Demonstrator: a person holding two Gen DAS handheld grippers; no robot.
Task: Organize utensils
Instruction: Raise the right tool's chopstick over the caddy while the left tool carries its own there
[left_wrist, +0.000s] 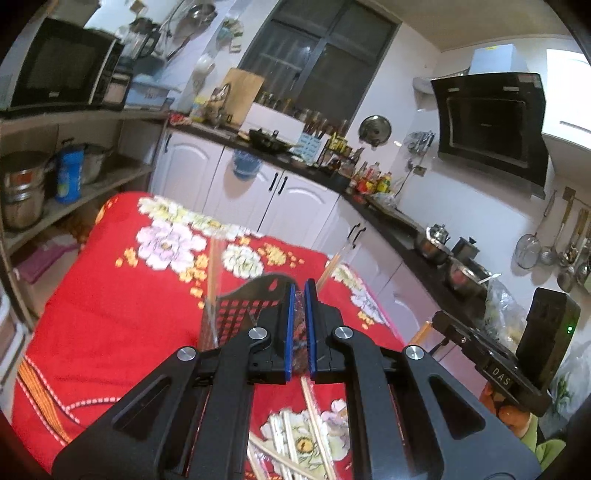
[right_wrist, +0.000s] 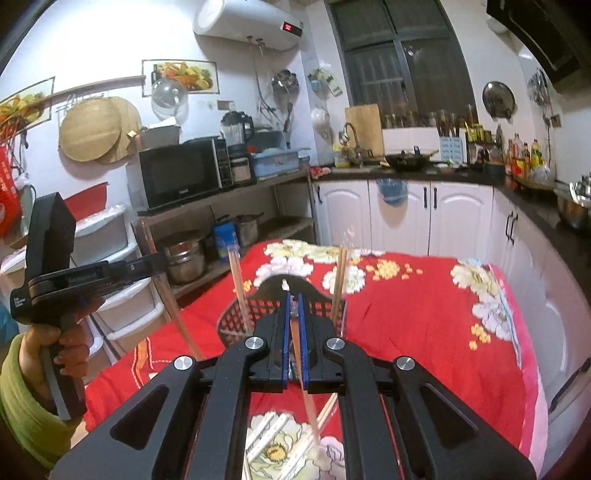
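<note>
A black lattice utensil holder (left_wrist: 243, 310) stands on the red floral tablecloth (left_wrist: 122, 325); it also shows in the right wrist view (right_wrist: 258, 314). Wrapped chopsticks (right_wrist: 236, 284) stand in it. More wrapped chopsticks (left_wrist: 295, 439) lie on the cloth near me. My left gripper (left_wrist: 300, 295) is nearly shut, with something dark between the blue pads; I cannot tell what. My right gripper (right_wrist: 294, 306) is shut on a wrapped pair of chopsticks (right_wrist: 306, 398) that runs down between the pads, just in front of the holder. The left gripper's body (right_wrist: 55, 280) appears at the left of the right wrist view.
White cabinets (right_wrist: 406, 218) and a dark counter with a wok (right_wrist: 406, 158) lie beyond the table. A shelf with a microwave (right_wrist: 181, 177) and pots (right_wrist: 184, 258) stands at the left. White plastic drawers (right_wrist: 118, 280) stand by the table's left edge.
</note>
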